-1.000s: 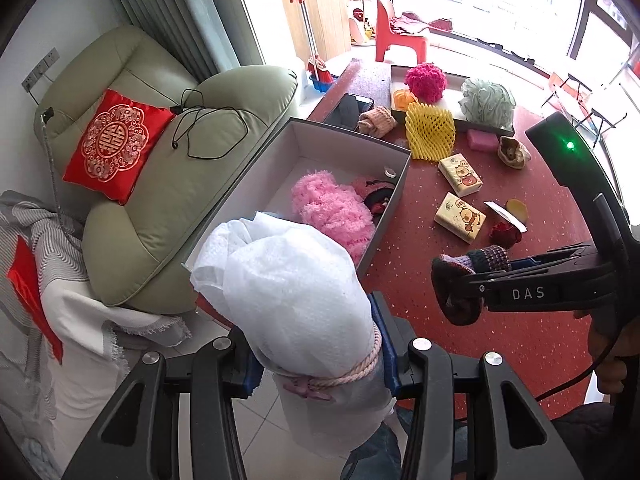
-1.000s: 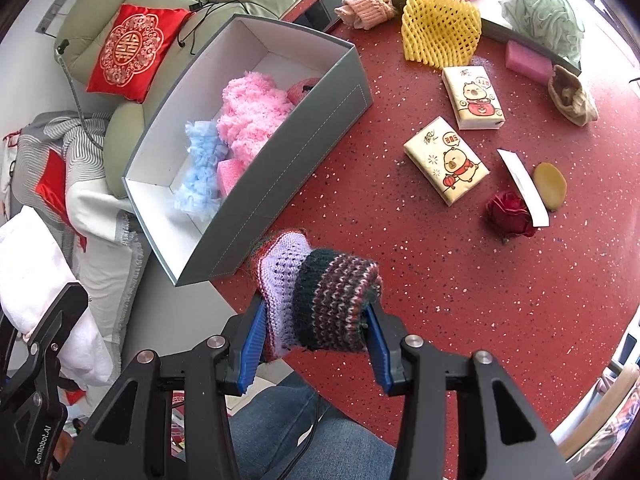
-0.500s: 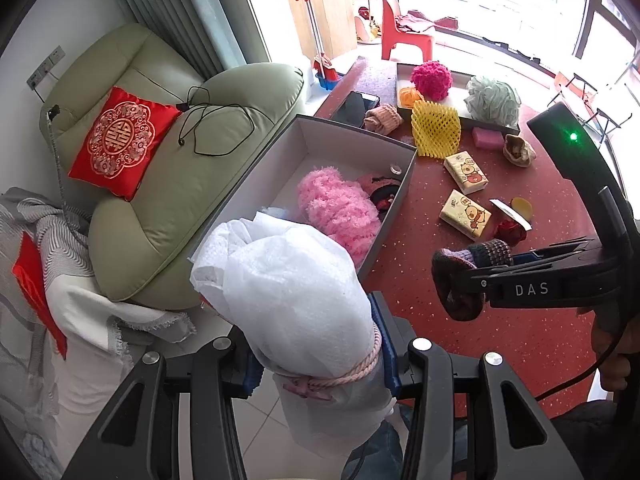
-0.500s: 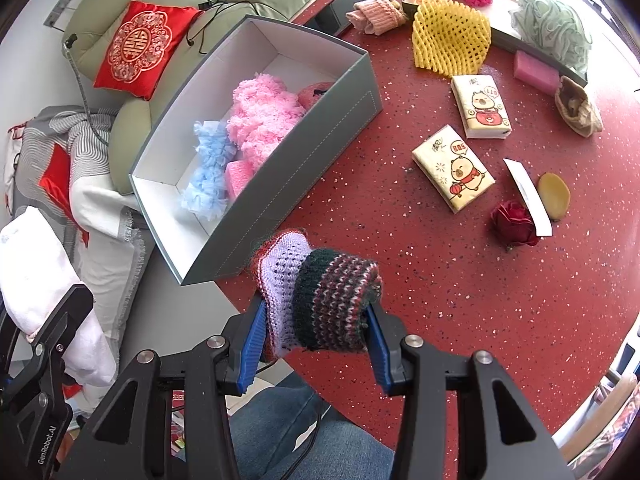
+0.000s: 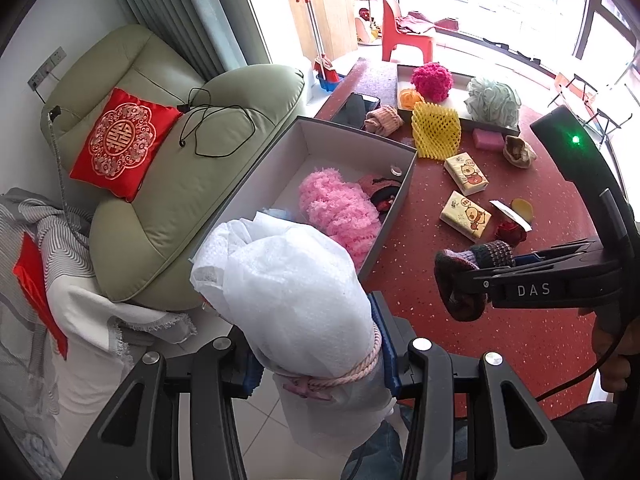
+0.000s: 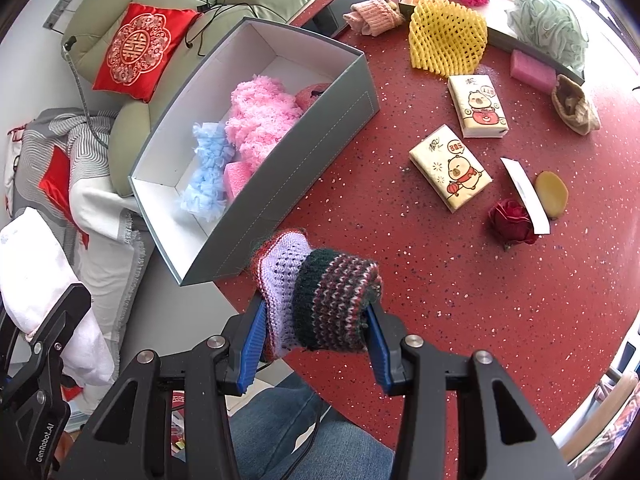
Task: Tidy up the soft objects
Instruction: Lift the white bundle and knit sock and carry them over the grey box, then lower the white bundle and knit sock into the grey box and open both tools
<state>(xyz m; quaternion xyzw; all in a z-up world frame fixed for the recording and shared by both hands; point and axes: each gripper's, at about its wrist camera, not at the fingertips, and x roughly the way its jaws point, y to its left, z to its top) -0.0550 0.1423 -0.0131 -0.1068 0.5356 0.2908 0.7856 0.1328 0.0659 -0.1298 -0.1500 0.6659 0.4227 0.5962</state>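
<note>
My left gripper (image 5: 320, 344) is shut on a white foam-wrap bundle (image 5: 292, 292) tied with a pink cord, held up off the table's near-left edge. My right gripper (image 6: 316, 336) is shut on a rolled knit sock (image 6: 320, 300), lilac and dark striped, above the red table's near edge; it also shows in the left wrist view as the knit sock (image 5: 464, 276). A grey box (image 6: 304, 168) lies open just beyond, holding a pink fluffy piece (image 6: 260, 120), a light blue fluffy piece (image 6: 208, 164) and a pink sponge (image 6: 236, 176).
On the red table (image 6: 440, 280) lie two tissue packs (image 6: 450, 168), a red fabric rose (image 6: 512, 220), a yellow foam net (image 6: 446, 42), a pink sock roll (image 6: 374, 16), a phone (image 6: 344, 8) and a tray (image 6: 504, 38) with loofahs. A green armchair (image 5: 160, 152) stands left.
</note>
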